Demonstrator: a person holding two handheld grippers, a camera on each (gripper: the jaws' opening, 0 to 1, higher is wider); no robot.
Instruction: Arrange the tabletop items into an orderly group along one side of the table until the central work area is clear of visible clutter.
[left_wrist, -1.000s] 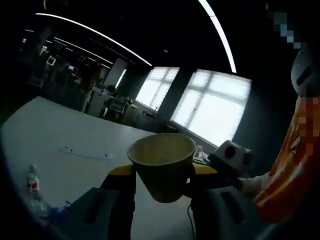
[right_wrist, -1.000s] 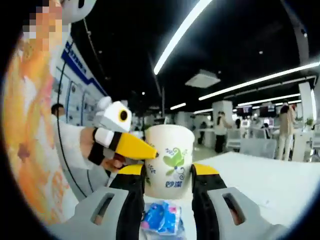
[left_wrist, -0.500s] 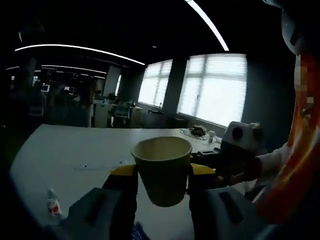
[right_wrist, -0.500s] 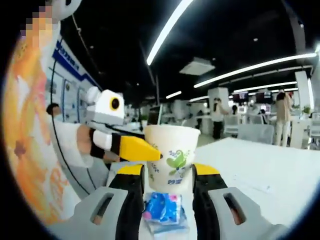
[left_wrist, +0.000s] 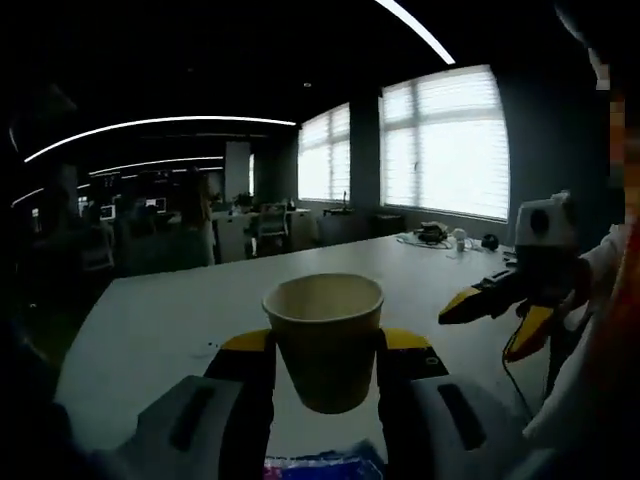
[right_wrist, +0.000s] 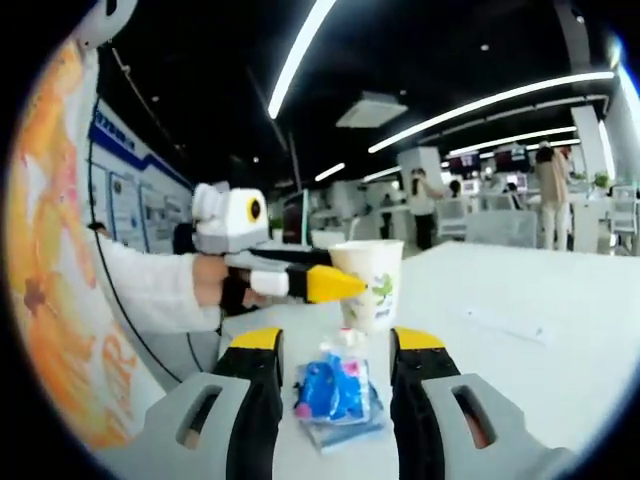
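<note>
**Paper cup held aloft by the left gripper; tissue packet on the table ahead of the right gripper**

Left gripper view. The left gripper (left_wrist: 325, 345) is clamped on a paper cup (left_wrist: 323, 335), one yellow-tipped jaw on each side of the cup wall. The cup stands upright, mouth up, its long axis vertical, and appears clear of the white table (left_wrist: 170, 325) beyond it. At the near bottom edge, a strip of a blue packet shows between the jaws. To the right, the right gripper (left_wrist: 490, 305) enters with its yellow jaws parted and nothing between them.

Right gripper view. The left gripper (right_wrist: 335, 283) reaches in from the left, held by a hand (right_wrist: 210, 283) in a white sleeve, its yellow tip against the side of the cup (right_wrist: 371, 285). Nearer, a blue tissue packet (right_wrist: 333, 393) lies flat on the table (right_wrist: 520, 350), directly ahead of the right gripper's (right_wrist: 335, 355) spread, empty jaws and roughly centred between them, its long axis running near to far. The cup is farther off, slightly right of the packet. By position, the right gripper is the nearer tool for the packet; the left is occupied with the cup.
</note>
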